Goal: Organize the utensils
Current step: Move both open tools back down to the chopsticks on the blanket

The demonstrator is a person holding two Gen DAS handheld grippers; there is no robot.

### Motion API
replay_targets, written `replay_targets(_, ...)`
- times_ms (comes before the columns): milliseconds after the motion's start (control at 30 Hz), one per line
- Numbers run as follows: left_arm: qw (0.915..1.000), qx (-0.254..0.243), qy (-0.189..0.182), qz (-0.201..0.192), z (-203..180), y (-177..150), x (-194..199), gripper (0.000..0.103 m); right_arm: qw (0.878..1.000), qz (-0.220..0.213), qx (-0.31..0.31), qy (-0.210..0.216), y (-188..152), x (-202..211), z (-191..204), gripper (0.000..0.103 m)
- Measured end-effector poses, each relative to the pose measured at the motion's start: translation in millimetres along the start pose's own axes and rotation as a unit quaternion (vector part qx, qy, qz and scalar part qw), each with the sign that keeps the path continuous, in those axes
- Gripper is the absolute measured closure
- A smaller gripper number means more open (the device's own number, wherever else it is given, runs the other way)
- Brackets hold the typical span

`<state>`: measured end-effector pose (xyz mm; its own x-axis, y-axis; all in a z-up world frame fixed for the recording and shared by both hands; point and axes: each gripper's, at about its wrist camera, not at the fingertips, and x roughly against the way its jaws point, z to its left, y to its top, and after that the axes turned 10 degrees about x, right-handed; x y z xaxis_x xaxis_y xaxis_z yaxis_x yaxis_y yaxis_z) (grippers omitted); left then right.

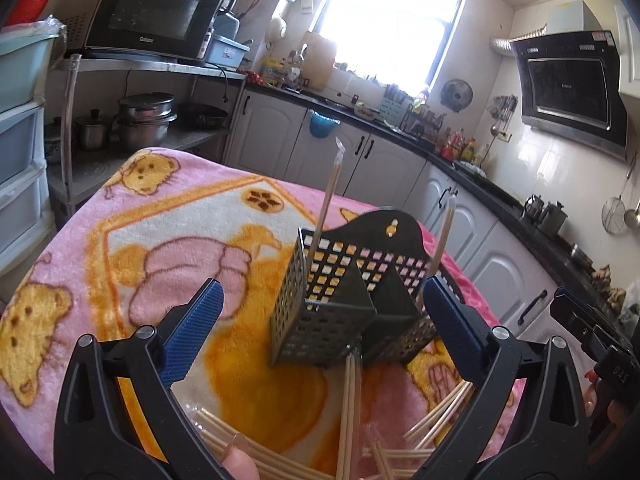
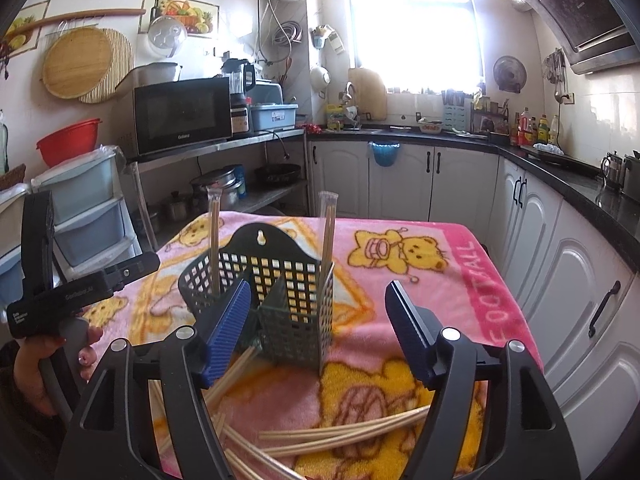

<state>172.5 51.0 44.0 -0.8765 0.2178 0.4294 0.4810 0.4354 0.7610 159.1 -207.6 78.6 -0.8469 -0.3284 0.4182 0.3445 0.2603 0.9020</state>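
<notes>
— Chopsticks [image 2: 344, 436] are lying loose on the blanket [image 2: 440, 300], some in clear sleeves, just in front of the rack [image 2: 280, 292]. Two sleeved pairs are already standing upright in it, one in the left end [image 2: 215, 240], one in the right [image 2: 329, 240].

— So the next pick is coming up?

— Looks that way to me. Both grippers are hanging over the heap with nothing in them. The left gripper [image 1: 320, 336] is spreading its fingers [image 1: 196, 332] as wide as I'd expect them to go; the right gripper [image 2: 320, 328] is standing open too, a bit narrower.

— How would you do it well?

— Single out one pair lying clear of the rest, like the long ones at the right of the heap. Come down across the sticks, pinch near the middle so they're hanging level, then tip them upright over a cell.

— Anything in the way?

— The sticks are crossing each other, so a careless pinch is lifting two or three. Some ends are leaning against the rack's foot [image 1: 352, 360]; tugging those could be shoving the rack. It looks light. And the two grippers are working close together.

— The kitchen behind?

— Microwave [image 2: 182, 114], cabinets [image 2: 400, 180]: all well apart.
</notes>
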Motion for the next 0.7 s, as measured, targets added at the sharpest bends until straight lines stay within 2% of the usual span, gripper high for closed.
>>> replay_targets(467, 0.9968, -0.03, 0.015, 0.072, -9, -31, -18, 0.011, 0.997, 0.067, -0.027, -0.004, -52, -2, -6, 0.035)
replay_targets(700, 0.9923, -0.048, 0.016, 0.113, -17, -51, -33, 0.011, 0.993, 0.098, -0.065, -0.016, -83, -1, -22, 0.035)
